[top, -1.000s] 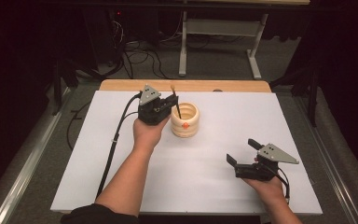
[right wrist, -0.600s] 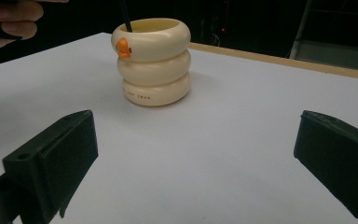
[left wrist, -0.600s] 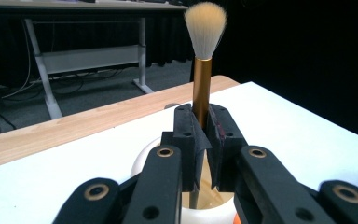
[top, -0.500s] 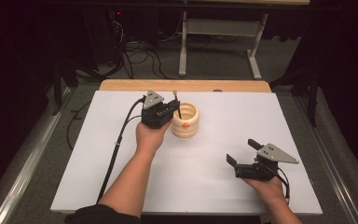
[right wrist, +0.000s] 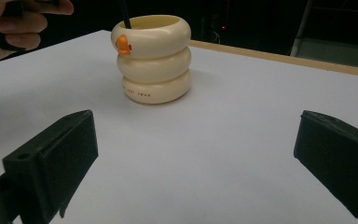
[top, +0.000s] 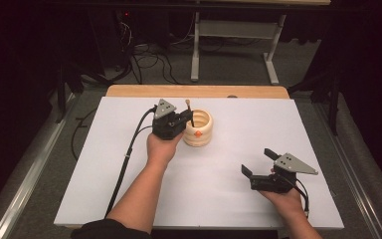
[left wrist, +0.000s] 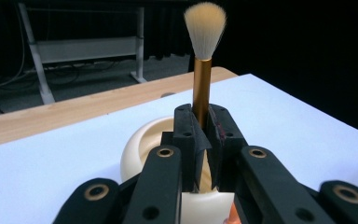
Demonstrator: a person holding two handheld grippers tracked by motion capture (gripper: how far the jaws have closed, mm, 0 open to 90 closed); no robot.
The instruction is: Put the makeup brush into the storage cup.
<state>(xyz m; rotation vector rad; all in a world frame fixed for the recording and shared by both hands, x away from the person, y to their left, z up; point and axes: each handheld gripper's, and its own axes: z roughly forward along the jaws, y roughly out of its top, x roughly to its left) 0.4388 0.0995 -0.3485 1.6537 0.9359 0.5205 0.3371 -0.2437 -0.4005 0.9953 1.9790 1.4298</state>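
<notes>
While the brush (left wrist: 201,79) is being pinched by the shut left gripper (top: 183,118) above the cream holder (top: 199,130), a tilt risks tipping the holder; the right gripper (top: 259,168) is being held wide open, empty.

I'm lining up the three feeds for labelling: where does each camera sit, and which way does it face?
High view: above the person's side, looking forward and down on the table; both forearms, left gripper and right gripper show.
Left gripper view: on the left gripper, looking along its jaws, shut on the upright brush above the cup.
Right gripper view: low over the table, looking between open jaws toward the cup; the left hand shows.
All three share the cup.
</notes>
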